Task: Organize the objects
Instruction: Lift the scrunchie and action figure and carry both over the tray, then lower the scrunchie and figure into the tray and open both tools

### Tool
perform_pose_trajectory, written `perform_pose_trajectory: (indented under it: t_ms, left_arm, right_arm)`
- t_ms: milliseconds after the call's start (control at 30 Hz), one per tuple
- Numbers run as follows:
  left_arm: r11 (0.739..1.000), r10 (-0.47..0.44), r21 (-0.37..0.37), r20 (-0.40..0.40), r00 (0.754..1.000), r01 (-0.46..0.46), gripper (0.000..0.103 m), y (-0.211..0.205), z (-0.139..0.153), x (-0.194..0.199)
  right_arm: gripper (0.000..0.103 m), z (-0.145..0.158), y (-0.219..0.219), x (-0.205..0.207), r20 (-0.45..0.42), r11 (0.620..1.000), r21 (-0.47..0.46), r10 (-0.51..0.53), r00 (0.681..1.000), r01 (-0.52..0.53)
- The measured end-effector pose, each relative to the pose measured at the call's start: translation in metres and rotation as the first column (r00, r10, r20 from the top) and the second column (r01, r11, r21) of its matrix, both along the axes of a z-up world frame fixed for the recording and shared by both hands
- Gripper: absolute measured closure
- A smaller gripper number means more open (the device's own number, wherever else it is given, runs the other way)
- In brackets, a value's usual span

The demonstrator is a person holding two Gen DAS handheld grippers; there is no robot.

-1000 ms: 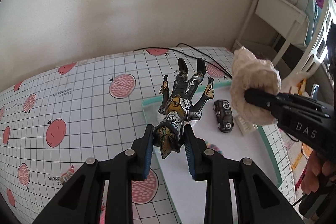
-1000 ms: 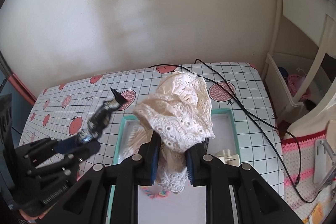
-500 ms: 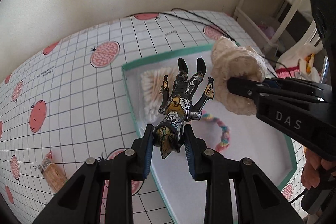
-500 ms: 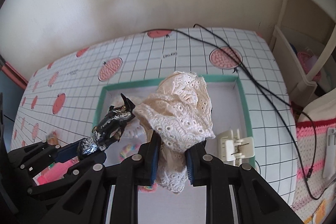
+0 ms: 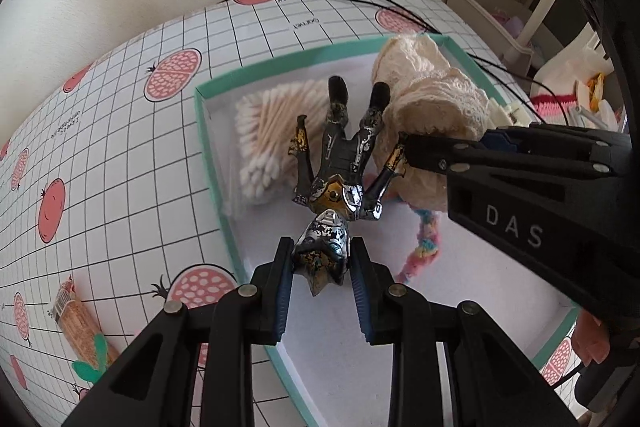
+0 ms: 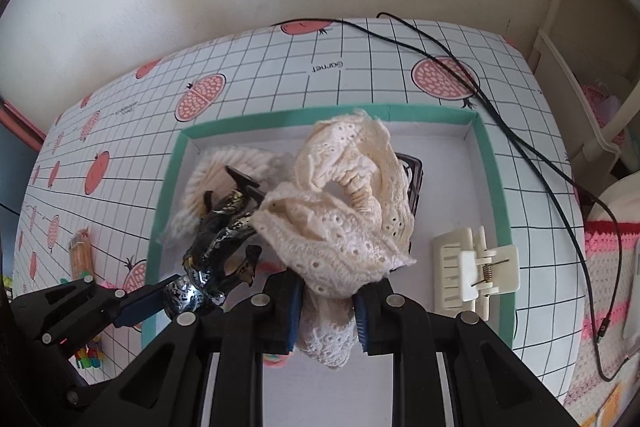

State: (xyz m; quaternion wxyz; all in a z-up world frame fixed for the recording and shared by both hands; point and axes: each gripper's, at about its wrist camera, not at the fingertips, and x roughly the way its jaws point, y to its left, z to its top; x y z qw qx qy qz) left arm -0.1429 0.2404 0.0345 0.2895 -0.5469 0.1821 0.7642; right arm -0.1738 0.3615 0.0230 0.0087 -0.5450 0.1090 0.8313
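The left gripper [image 5: 320, 263] has its jaws clamped on the head of a toy figure [image 5: 340, 163], whose long axis runs straight out from the jaws, legs pointing away, above the teal-rimmed tray [image 5: 208, 131] on the counter [image 5: 120, 131]. The right gripper [image 6: 326, 301] has its jaws closed on a cream lace scrunchie [image 6: 344, 211] over the same tray. A dark object behind the scrunchie, possibly a toy car [image 6: 414, 175], is mostly hidden.

- One armoured toy figure [image 5: 340, 163]
- One cream lace scrunchie [image 6: 344, 203]
- One white hair claw clip [image 6: 472, 267]
- One bag of cotton swabs [image 5: 268, 139]
- One pastel braided band [image 5: 424, 243]
- One teal-rimmed tray [image 6: 492, 187]
- One black cable [image 6: 520, 143]
- Two claws [image 5: 320, 283] [image 6: 326, 307]
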Motion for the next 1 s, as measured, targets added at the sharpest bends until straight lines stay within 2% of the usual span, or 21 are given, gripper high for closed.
perform_pose_trajectory:
  t_ms: [433, 600, 700, 1000]
  left_arm:
    - [1.0, -0.013, 0.004, 0.021, 1.0, 0.013, 0.074, -0.002, -0.003, 0.004]
    - [1.0, -0.014, 0.014, 0.043, 0.999, 0.013, 0.072, -0.005, -0.002, 0.004]
    - [1.0, -0.009, 0.018, 0.035, 0.999, 0.008, 0.067, -0.008, 0.001, 0.003]
    - [0.996, 0.014, 0.091, 0.012, 1.0, -0.015, 0.067, -0.02, 0.025, -0.001]
  right_arm:
    - [0.076, -0.003, 0.009, 0.0, 0.02, 1.0, 0.005, -0.016, 1.0, 0.016]
    - [0.059, 0.001, 0.009, 0.001, 0.021, 1.0, 0.003, -0.006, 1.0, 0.006]
    - [0.059, 0.007, 0.01, 0.001, 0.011, 1.0, 0.003, -0.003, 1.0, 0.003]
    - [0.058, 0.037, 0.012, 0.007, -0.048, 1.0, -0.003, 0.005, 0.999, -0.006]
